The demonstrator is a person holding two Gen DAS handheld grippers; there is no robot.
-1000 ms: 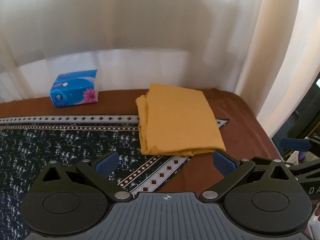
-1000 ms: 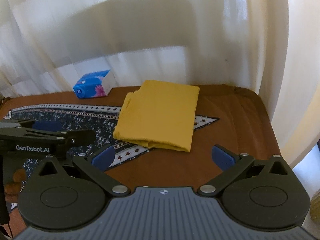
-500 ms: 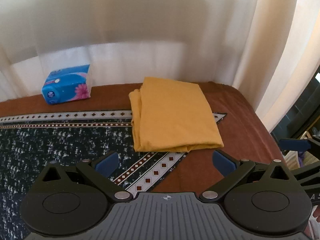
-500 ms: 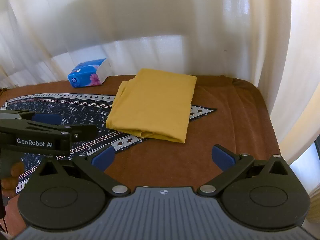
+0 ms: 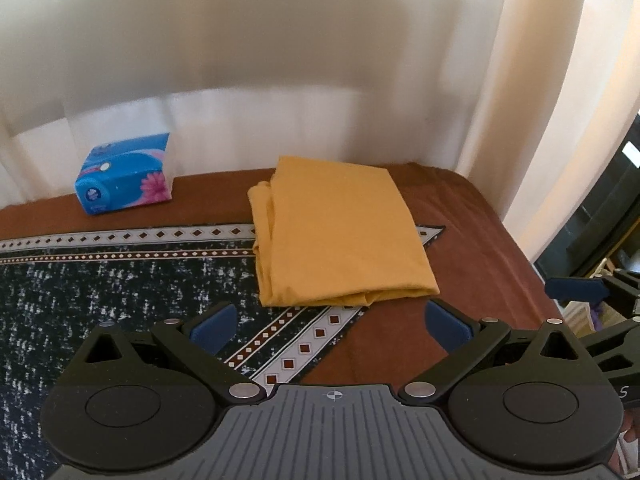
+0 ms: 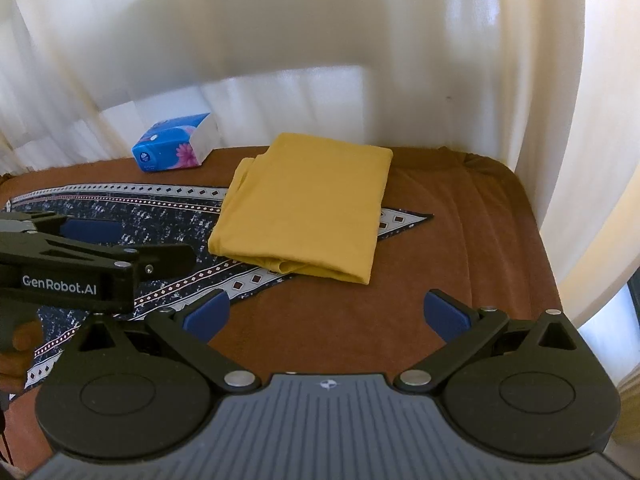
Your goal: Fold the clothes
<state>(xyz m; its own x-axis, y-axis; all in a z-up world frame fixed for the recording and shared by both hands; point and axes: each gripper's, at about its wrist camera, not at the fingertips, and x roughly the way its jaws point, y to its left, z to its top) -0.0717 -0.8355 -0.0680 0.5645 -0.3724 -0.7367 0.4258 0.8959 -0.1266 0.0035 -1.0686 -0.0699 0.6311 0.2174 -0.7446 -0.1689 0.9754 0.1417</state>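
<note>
**Lying folded: yellow garment, both grippers clear**

Yellow garment (image 5: 340,232) rests folded on the brown tablecloth (image 6: 460,240), partly over its dark patterned panel (image 5: 120,280) — blue tissue pack (image 5: 124,174) well apart. Left gripper (image 5: 328,324) and right gripper (image 6: 326,314) — jaws spread wide, holding nothing.

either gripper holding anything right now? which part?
Nothing held. Left gripper and right gripper are both open and empty, short of the folded yellow cloth.
</note>
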